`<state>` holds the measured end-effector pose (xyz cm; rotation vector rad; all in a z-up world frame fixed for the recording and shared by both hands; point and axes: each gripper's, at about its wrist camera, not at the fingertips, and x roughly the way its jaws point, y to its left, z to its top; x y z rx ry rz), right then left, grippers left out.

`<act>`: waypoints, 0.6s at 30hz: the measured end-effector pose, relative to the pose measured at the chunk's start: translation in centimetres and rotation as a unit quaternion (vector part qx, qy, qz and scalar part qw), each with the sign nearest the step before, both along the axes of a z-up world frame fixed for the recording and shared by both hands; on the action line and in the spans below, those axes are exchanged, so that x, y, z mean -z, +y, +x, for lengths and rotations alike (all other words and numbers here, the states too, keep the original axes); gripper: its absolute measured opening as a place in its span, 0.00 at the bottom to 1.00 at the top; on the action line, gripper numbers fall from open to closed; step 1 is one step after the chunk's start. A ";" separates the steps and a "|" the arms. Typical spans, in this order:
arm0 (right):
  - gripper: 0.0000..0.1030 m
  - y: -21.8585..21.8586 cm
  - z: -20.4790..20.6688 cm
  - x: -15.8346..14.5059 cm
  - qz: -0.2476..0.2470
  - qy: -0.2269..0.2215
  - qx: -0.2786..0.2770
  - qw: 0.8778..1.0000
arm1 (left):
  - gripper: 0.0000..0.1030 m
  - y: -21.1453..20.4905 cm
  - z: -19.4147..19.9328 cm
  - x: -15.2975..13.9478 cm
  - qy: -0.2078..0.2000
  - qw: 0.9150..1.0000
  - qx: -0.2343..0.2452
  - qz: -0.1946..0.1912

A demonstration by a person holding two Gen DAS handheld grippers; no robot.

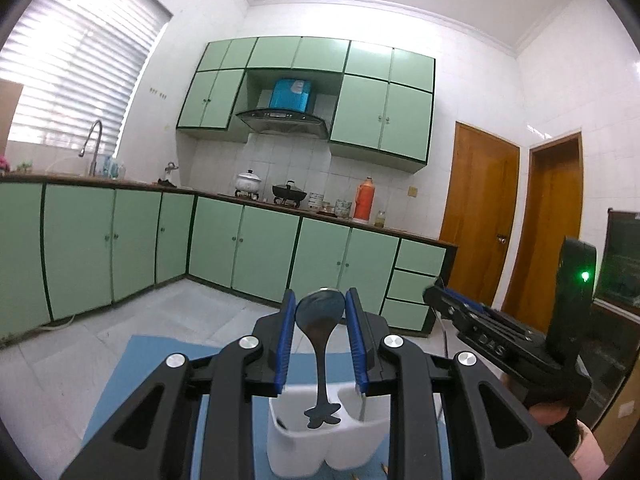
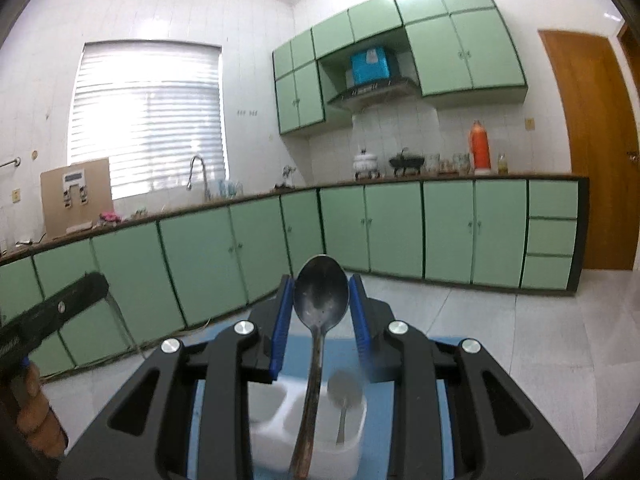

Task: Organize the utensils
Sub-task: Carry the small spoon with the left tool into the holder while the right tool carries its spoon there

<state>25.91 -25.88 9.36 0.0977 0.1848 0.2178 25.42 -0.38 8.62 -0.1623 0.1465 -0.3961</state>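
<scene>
Two grippers, left (image 1: 321,308) and right (image 2: 321,300), fingers each clamped on spoon above white holder (image 1: 304,456).

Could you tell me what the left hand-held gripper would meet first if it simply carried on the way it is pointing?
Probably the green base cabinets across the floor. The left hand-held gripper, with a spoon between its fingers, points level over the white holder, and nothing nearer seems to lie in that line, though depth is unclear.

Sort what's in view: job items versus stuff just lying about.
Job: left gripper with spoon; right gripper with larger spoon; white holder; spoon inside it.
Lying about: orange thermos, white pot, black wok.
</scene>
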 end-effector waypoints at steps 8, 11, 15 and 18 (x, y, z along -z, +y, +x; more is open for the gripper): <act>0.27 -0.1 4.7 3.1 -0.008 -0.012 0.041 0.999 | 0.24 -1.9 5.0 2.6 0.030 0.999 -0.002 0.013; 0.27 0.0 5.2 4.5 -0.005 -0.005 0.042 0.999 | 0.24 -2.2 6.4 3.9 0.048 0.999 -0.001 0.015; 0.27 0.2 5.2 5.7 -0.010 0.006 0.036 0.999 | 0.24 -2.5 7.2 5.4 0.063 0.998 0.002 0.026; 0.27 0.2 4.9 6.7 -0.005 0.019 0.029 0.999 | 0.24 -2.7 7.6 6.4 0.074 0.997 0.005 0.030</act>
